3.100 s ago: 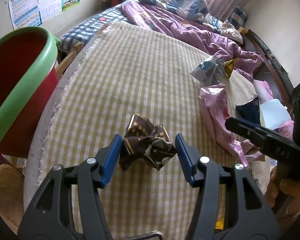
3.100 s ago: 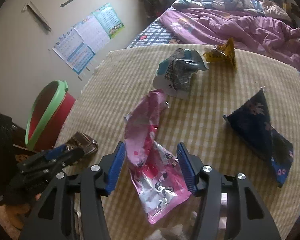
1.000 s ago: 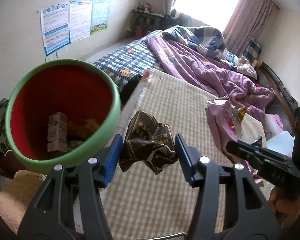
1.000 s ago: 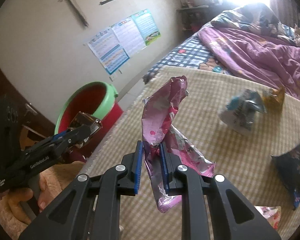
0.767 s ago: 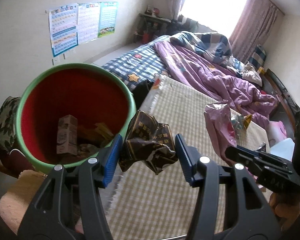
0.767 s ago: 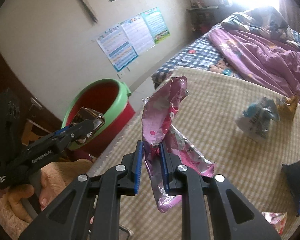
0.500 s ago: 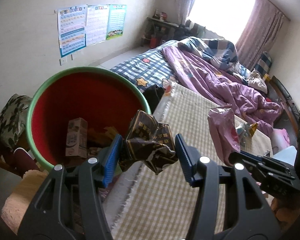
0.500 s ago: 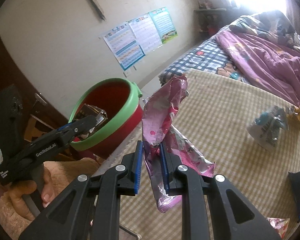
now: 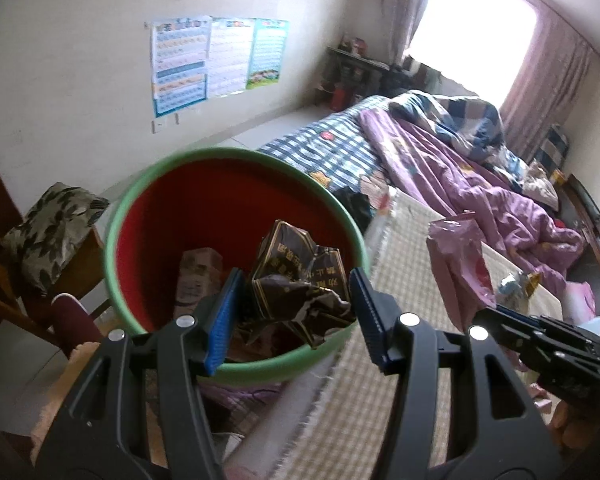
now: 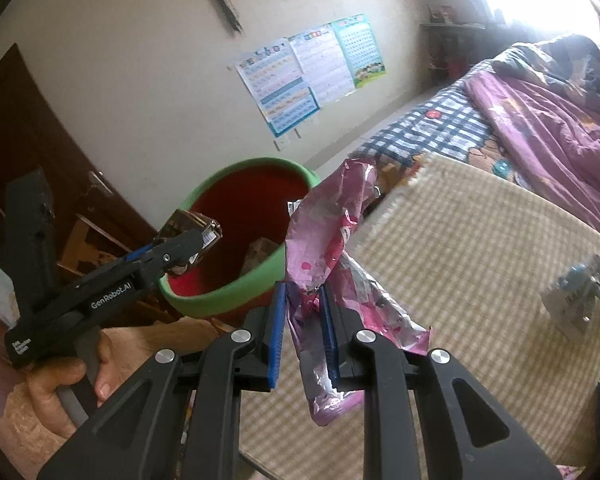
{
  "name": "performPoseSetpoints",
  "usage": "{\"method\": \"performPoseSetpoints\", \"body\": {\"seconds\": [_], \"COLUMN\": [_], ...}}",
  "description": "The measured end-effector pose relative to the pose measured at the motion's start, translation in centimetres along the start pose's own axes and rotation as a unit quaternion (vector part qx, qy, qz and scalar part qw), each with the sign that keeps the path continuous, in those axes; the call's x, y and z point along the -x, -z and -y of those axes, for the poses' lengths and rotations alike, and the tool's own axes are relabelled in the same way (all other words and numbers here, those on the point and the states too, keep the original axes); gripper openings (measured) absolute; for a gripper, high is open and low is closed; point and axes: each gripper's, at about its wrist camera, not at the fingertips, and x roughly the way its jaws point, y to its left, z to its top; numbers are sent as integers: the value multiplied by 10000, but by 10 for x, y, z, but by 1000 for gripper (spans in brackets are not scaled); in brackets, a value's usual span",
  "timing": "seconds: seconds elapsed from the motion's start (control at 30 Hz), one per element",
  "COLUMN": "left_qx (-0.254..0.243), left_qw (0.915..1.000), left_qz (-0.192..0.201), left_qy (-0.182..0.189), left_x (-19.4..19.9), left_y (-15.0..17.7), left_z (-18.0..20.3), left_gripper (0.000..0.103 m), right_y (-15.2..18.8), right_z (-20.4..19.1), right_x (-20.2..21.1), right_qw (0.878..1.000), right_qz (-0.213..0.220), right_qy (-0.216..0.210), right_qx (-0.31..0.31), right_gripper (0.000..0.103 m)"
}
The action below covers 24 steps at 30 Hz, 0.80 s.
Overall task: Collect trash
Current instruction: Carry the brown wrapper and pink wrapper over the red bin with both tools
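My left gripper (image 9: pixel 294 314) is shut on a crumpled dark brown wrapper (image 9: pixel 296 284) and holds it over the mouth of the red bin with a green rim (image 9: pixel 172 216). Inside the bin lie a small carton (image 9: pixel 198 276) and other scraps. In the right wrist view my right gripper (image 10: pixel 301 320) is shut on a pink snack wrapper (image 10: pixel 327 232), held in the air beside the bin (image 10: pixel 220 296), over the edge of the checked table (image 10: pixel 479 260). The left gripper (image 10: pixel 188 240) with the brown wrapper shows there above the bin's rim.
A blue-white wrapper (image 10: pixel 579 288) lies on the table at the right. A bed with a purple quilt (image 9: pixel 479 184) stands behind the table. A chair with a patterned cushion (image 9: pixel 48 224) stands left of the bin, and a dark door (image 10: pixel 28 152) is behind it.
Both grippers have carried their wrappers leftward off the table towards the bin. The brown wrapper now hangs over the bin's mouth, and the pink wrapper is nearer the rim.
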Motion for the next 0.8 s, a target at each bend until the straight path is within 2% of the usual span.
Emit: {"method": "performPoseSetpoints", "body": {"seconds": [0.4,0.8], "left_qx": [151,303], "left_qw": [9996,9988], "left_qz": [11,-99], "left_qy": [-230,-381], "left_x": [-4,-17], "left_y": [-2,0], "left_z": [-20,-30], "left_gripper": [52,52], "right_y": [-25,-35], "right_z": [-37,-50], "right_x": [-29,-56], "right_qw": [9986,9967], "right_qz": [-75,-225], "right_qy": [-179,-227], "right_qx": [496,748], "right_gripper": [18,18]}}
